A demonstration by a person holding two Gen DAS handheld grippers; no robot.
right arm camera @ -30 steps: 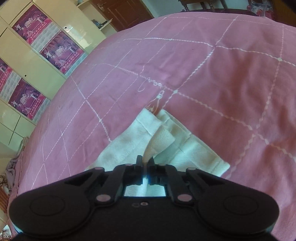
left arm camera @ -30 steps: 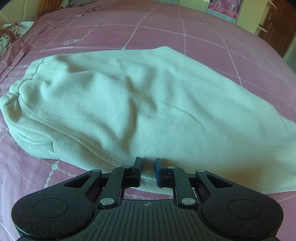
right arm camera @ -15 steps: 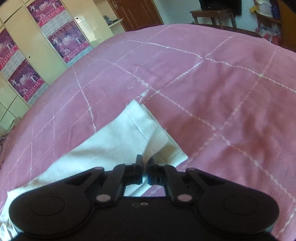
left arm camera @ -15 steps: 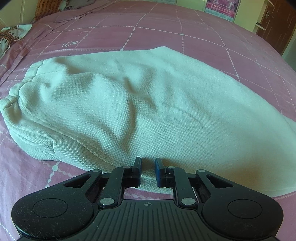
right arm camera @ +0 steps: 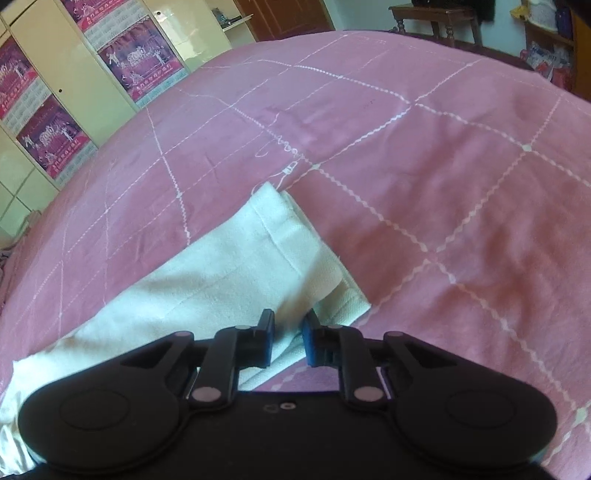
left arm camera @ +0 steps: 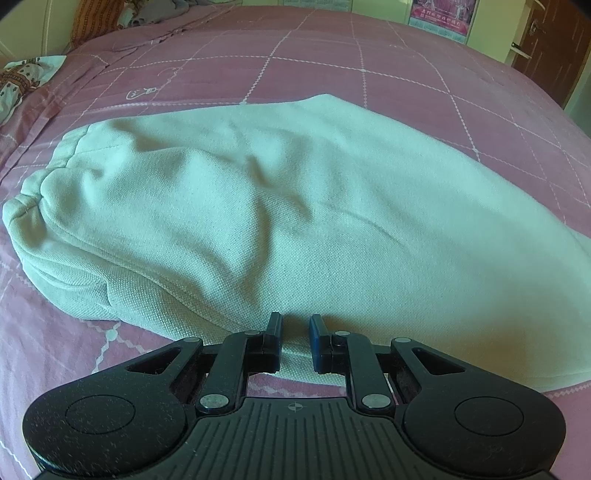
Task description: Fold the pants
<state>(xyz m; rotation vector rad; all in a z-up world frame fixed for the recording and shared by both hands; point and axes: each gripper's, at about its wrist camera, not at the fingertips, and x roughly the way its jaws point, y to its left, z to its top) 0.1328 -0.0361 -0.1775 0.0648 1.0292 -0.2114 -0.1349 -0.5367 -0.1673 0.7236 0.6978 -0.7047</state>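
Pale white-green pants (left arm camera: 280,221) lie folded lengthwise on the pink bedspread (left arm camera: 332,62), waistband to the left. My left gripper (left arm camera: 295,325) sits at the pants' near edge, jaws slightly apart with cloth between and under them. In the right wrist view the leg hems (right arm camera: 295,251) lie flat on the bed. My right gripper (right arm camera: 288,321) stands over the hem end, jaws parted, cloth loose between them.
The pink bedspread with white grid stitching (right arm camera: 443,166) spreads all round. Cream wardrobe doors with pink posters (right arm camera: 48,92) stand beyond the bed. A patterned pillow (left arm camera: 22,81) lies far left. A wooden table (right arm camera: 439,14) stands at the back.
My right gripper was shut on the leg hems; it lowered them onto the bed and opened. The left gripper has barely moved and its jaws have widened a little.
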